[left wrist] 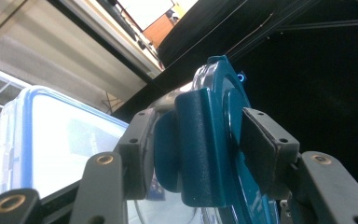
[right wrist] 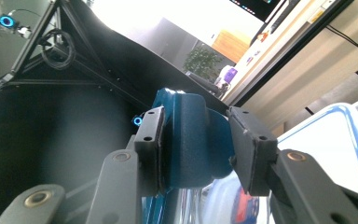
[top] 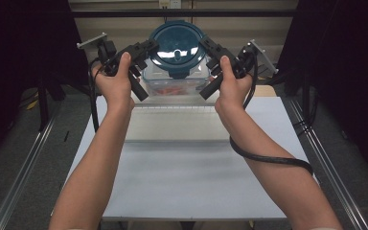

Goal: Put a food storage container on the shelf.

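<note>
A round teal lid (top: 177, 43) is tilted up toward the camera above a clear plastic container (top: 175, 81) at the far end of the table. My left gripper (top: 149, 48) is shut on the lid's left edge and my right gripper (top: 207, 44) on its right edge. In the left gripper view, the left gripper (left wrist: 203, 149) has both pads pressed on a teal side flap of the lid (left wrist: 223, 93), with the container (left wrist: 65, 140) behind. The right gripper (right wrist: 196, 149) clamps the opposite flap of the lid (right wrist: 186, 135), beside the container (right wrist: 326, 140).
Red items (top: 170, 90) lie inside the container. The white table (top: 196, 172) stretches toward the person, with metal rails (top: 24, 163) along both sides and dark curtains beyond. A black cable (top: 268, 158) loops over the right forearm.
</note>
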`<state>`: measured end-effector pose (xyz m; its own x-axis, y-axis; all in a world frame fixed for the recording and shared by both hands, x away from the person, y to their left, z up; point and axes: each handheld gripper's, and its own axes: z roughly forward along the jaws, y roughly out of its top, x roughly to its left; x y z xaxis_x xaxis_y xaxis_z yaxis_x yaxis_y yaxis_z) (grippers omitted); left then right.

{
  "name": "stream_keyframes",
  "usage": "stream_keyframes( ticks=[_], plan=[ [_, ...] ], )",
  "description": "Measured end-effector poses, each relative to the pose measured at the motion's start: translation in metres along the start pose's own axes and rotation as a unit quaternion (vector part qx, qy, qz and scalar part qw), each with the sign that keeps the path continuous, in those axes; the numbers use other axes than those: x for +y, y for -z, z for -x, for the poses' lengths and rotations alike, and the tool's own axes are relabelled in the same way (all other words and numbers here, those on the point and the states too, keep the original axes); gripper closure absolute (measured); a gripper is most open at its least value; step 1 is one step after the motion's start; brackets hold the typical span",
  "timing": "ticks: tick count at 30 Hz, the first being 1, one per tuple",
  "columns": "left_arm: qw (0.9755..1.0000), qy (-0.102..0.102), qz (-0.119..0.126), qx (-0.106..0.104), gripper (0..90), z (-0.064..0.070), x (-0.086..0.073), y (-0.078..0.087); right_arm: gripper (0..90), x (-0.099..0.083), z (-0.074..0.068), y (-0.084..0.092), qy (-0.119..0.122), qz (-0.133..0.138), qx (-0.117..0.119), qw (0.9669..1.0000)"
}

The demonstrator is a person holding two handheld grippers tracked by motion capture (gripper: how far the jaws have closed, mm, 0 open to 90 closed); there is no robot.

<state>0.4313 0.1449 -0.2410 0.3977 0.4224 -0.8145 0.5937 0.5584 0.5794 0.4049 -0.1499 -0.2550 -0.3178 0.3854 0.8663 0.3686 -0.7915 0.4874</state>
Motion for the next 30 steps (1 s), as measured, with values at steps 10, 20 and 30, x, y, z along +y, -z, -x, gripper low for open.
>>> stream_keyframes(
  ticks=[10,20,30],
  plan=[
    [0.9995,0.009,-0.011,0.028,47.8,-0.013,0.008,-0.01,58.6,0.001,0.013,-0.019,-0.03,-0.018,-0.026,0.9991],
    [0.9989,0.014,-0.026,0.037,46.4,-0.016,0.009,-0.013,56.2,0.003,0.017,-0.027,-0.056,-0.022,-0.058,0.9965],
    [0.999,-0.015,-0.019,0.038,40.5,-0.013,0.003,-0.013,42.5,0.0,0.015,-0.026,0.01,-0.027,-0.057,0.9979]
  ],
)
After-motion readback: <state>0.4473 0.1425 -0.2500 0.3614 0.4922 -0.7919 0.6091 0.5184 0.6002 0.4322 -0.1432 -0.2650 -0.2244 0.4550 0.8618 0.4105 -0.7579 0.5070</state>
